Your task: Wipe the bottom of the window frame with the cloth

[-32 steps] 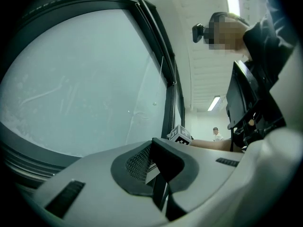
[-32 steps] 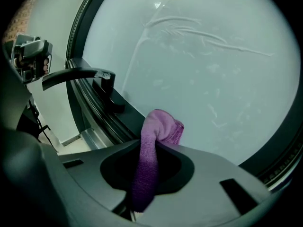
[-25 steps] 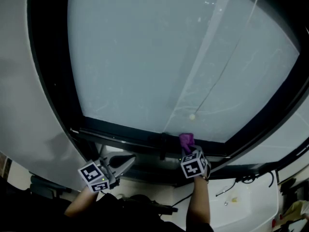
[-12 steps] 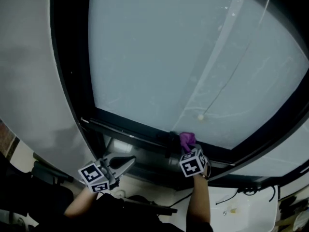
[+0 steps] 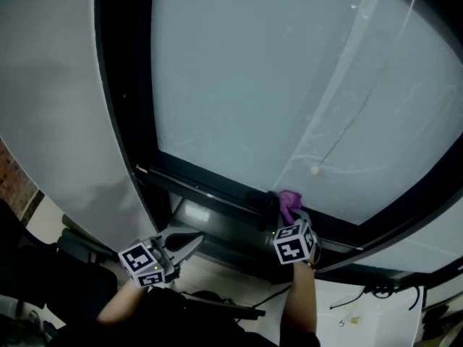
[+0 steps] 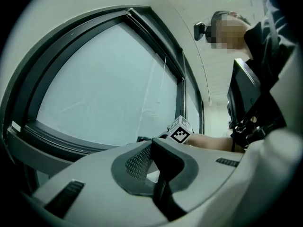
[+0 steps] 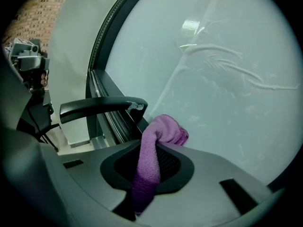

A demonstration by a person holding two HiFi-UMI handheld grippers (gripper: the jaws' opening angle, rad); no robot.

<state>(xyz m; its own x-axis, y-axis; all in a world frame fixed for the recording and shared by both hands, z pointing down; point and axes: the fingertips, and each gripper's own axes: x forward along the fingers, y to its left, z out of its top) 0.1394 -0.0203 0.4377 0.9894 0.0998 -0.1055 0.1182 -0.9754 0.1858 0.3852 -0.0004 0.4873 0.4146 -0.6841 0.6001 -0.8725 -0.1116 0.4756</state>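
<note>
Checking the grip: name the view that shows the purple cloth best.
Right gripper view: the cloth fills the centre, clamped between the fingers. Head view shows only a small purple tuft; left gripper view shows none.

The black window handle (image 7: 102,107) juts out from the bottom frame rail (image 5: 202,185), barring the way just left of the right hand-held gripper (image 5: 288,215). Left of the handle the rail lies bare to the corner. Above the handle hangs a cord bead (image 5: 315,170).
</note>
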